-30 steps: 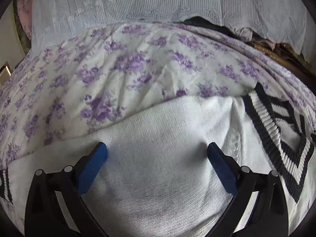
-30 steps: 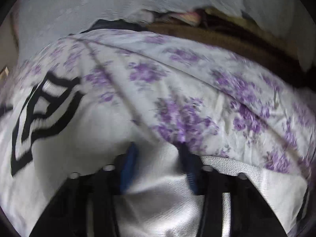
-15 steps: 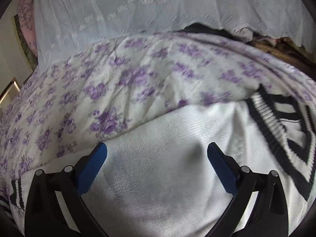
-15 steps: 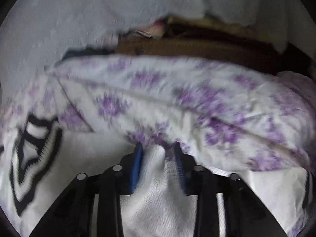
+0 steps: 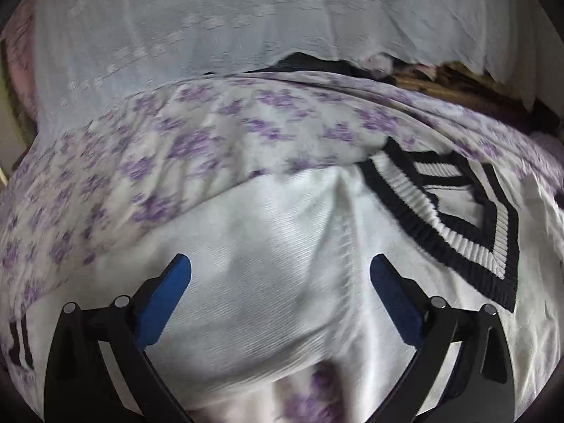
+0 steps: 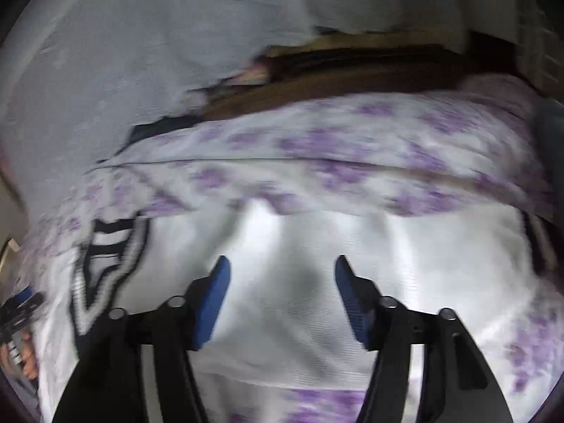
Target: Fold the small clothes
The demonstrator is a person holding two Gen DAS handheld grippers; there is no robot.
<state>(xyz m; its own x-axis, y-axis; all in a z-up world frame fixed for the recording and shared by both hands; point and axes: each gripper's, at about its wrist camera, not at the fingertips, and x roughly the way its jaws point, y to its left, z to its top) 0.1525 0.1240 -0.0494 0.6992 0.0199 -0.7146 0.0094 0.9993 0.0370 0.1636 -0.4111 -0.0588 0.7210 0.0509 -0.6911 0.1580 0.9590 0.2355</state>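
Note:
A white knit sweater (image 5: 275, 253) with a black-and-white striped V-neck collar (image 5: 454, 211) lies flat on a bedsheet with purple flowers (image 5: 169, 148). My left gripper (image 5: 280, 268) is open and empty just above the sweater's left shoulder area, collar to its right. In the right wrist view the same sweater (image 6: 405, 264) fills the lower half, its collar (image 6: 105, 264) at the left. My right gripper (image 6: 282, 268) is open and empty above the sweater's right side. The left gripper (image 6: 17, 306) shows at that view's far left edge.
A white lace-edged cloth (image 5: 246, 28) hangs behind the bed. Dark and brown piled fabrics (image 6: 352, 70) lie along the bed's far edge. The floral sheet (image 6: 352, 148) stretches beyond the sweater.
My right gripper was shut on the sweater's fabric and has let go and opened. The left gripper stayed open and shifted a little, so the collar sits closer.

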